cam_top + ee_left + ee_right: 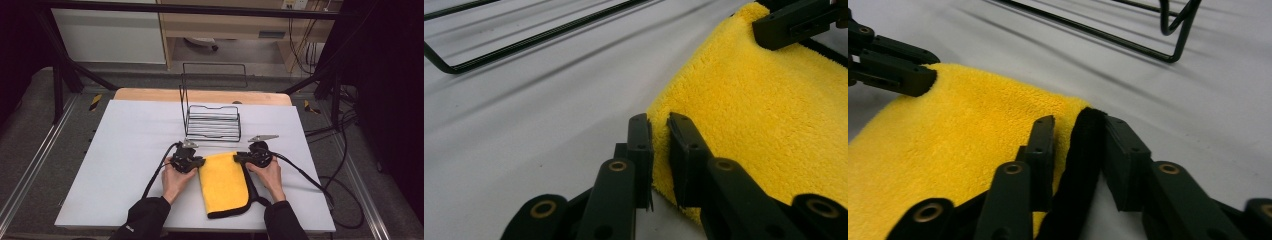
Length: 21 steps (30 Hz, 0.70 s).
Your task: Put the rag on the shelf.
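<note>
From the high view, the folded yellow cloth (225, 182) lies on the white desk (130, 150) just on the person's side of the wire rack (212, 122), with its long axis running from the rack back toward the person. Its far short edge faces the rack, and both hands sit at that edge: the left hand-held gripper (199, 162) at the far left corner, the right hand-held gripper (239, 158) at the far right corner, where the black trim runs down the cloth's right side. Each is as near its corner as the other, so neither hand has the shorter reach. The desk stands bare to the left and right of the cloth, while the rack stands close ahead of it.

In the left gripper view, the left hand-held gripper (659, 131) has its jaws nearly together with the cloth's (764, 110) folded corner pinched between them. The rack's base wire (524, 42) crosses the desk beyond, apart from the cloth.

In the right gripper view, the right hand-held gripper (1078, 131) straddles the black-trimmed edge of the cloth (963, 150); the jaws look closed onto the trim. Any lift, I judge, must clear the rack's low wire (1128, 40), near but not touching.
</note>
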Available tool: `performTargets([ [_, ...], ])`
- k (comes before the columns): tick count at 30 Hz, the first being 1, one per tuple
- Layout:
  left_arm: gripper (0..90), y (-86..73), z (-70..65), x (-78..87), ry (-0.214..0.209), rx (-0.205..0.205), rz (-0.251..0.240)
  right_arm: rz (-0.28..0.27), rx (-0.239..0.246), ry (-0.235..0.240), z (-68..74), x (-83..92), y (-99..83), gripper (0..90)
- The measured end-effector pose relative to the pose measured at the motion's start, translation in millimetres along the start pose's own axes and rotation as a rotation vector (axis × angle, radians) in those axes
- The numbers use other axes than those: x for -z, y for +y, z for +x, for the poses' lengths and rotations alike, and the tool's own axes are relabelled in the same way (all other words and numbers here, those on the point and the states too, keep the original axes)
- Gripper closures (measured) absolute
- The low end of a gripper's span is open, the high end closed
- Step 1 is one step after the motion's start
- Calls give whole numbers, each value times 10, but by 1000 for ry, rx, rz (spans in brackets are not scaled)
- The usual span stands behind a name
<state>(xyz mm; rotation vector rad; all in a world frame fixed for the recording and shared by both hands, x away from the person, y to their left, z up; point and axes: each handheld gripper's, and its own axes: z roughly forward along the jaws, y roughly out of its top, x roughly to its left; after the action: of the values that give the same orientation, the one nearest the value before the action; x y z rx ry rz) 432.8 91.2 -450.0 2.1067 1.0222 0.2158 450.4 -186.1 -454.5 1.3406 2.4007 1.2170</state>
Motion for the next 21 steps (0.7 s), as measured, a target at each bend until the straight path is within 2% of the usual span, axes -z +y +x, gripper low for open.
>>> performTargets([
  [5, 800, 0, 2, 4, -1, 5, 3, 21, -21, 12, 13, 3, 16, 763],
  [8, 803, 1, 3, 4, -5, 18, -1, 46, -1, -14, 61, 0, 63, 786],
  [10, 810, -1, 17, 8, -12, 29, -4, 50, -7, -16, 65, 4, 72, 795],
  [16, 828, -17, 54, 57, -39, 64, -33, 28, -26, -12, 68, 41, 71, 805],
  [21, 831, -9, 33, 163, -50, 65, -83, -17, -26, 0, 98, 151, 90, 808],
])
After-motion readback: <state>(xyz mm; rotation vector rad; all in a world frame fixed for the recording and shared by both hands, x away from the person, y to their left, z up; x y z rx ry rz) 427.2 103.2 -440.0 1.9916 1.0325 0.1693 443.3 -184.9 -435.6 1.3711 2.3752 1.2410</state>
